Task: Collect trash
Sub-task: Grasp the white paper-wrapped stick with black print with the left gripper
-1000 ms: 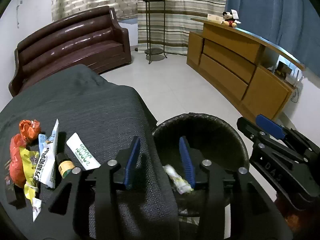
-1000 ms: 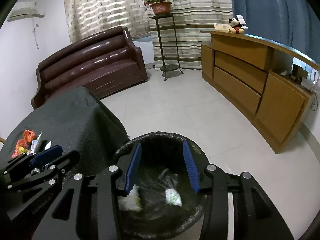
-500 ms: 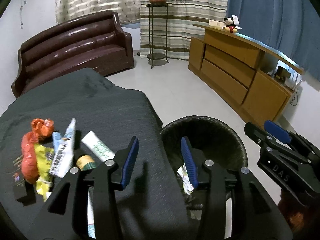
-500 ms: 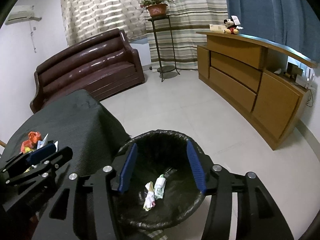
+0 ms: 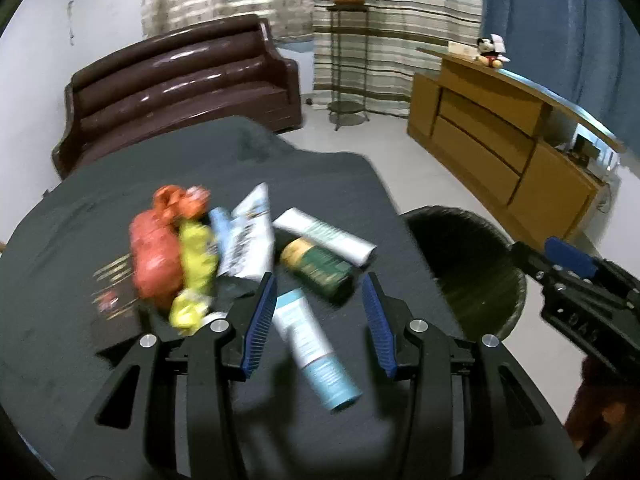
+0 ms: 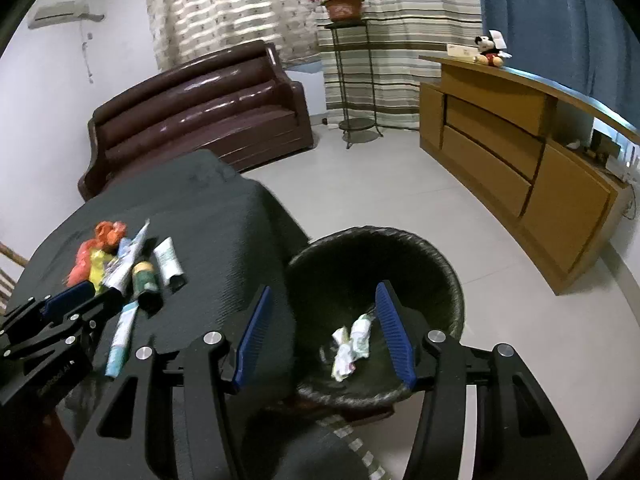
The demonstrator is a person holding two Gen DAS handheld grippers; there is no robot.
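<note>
Trash lies on a dark-cloth table (image 5: 80, 360): a light blue tube (image 5: 316, 352), a green bottle (image 5: 318, 266), a white tube (image 5: 326, 236), a white-blue wrapper (image 5: 248, 236), yellow (image 5: 194, 268) and orange wrappers (image 5: 154, 256). My left gripper (image 5: 320, 320) is open and empty, just above the blue tube. The black-lined bin (image 6: 376, 292) stands right of the table and holds crumpled paper (image 6: 352, 344). My right gripper (image 6: 324, 336) is open and empty over the bin's near rim. The same trash pile (image 6: 132, 264) shows in the right wrist view.
A brown sofa (image 5: 180, 96) stands behind the table. A wooden counter (image 5: 512, 140) runs along the right wall. A plant stand (image 5: 346, 52) is at the back by the curtains. White tiled floor (image 6: 400, 184) lies between them.
My left gripper has swung left from over the bin to over the trash pile on the table. My right gripper has pulled back and left a little; both stay open.
</note>
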